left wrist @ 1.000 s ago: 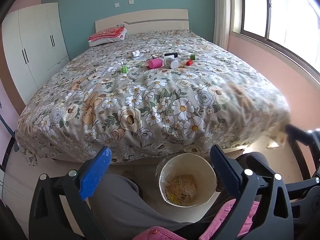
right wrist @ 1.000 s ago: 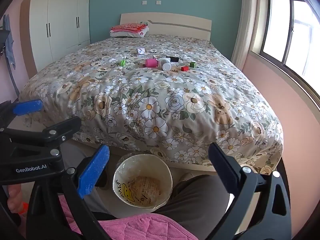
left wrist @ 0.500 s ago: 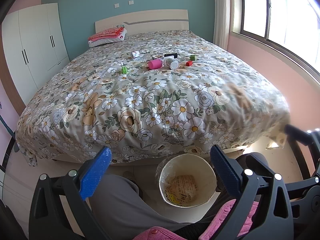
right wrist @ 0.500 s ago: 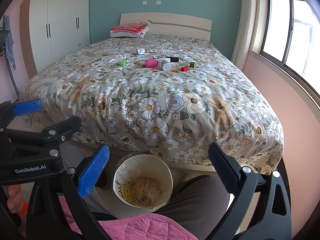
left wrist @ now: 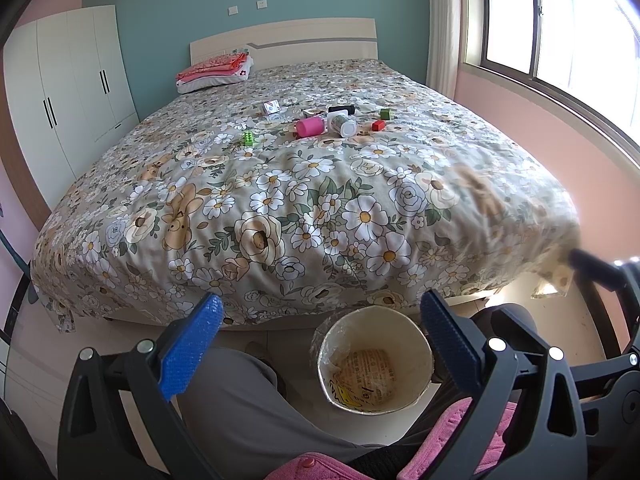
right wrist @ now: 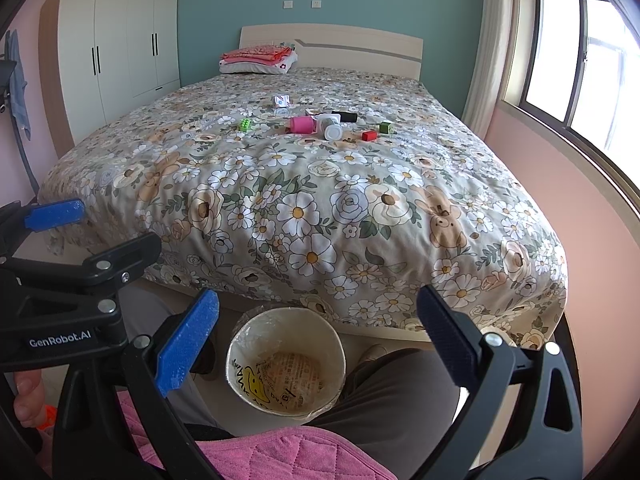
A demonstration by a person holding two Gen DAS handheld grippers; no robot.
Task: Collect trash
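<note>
A round paper-lined bin (left wrist: 376,364) stands on the floor between the person's legs, also in the right wrist view (right wrist: 286,364). Small items lie far off in the middle of the flowered bed (left wrist: 280,200): a pink cup (left wrist: 309,126), a white bottle (left wrist: 342,125), a black tube (left wrist: 341,109), a red block (left wrist: 378,125), green blocks (left wrist: 248,138), a small white box (left wrist: 271,107). My left gripper (left wrist: 320,344) is open and empty above the bin. My right gripper (right wrist: 318,340) is open and empty, the left gripper beside it at its left (right wrist: 52,212).
A white wardrobe (left wrist: 68,80) stands at the left wall. Folded pink bedding (left wrist: 216,72) lies at the headboard. A window (left wrist: 560,20) and pink wall run along the right. Pink quilted cloth (right wrist: 260,456) covers the person's lap.
</note>
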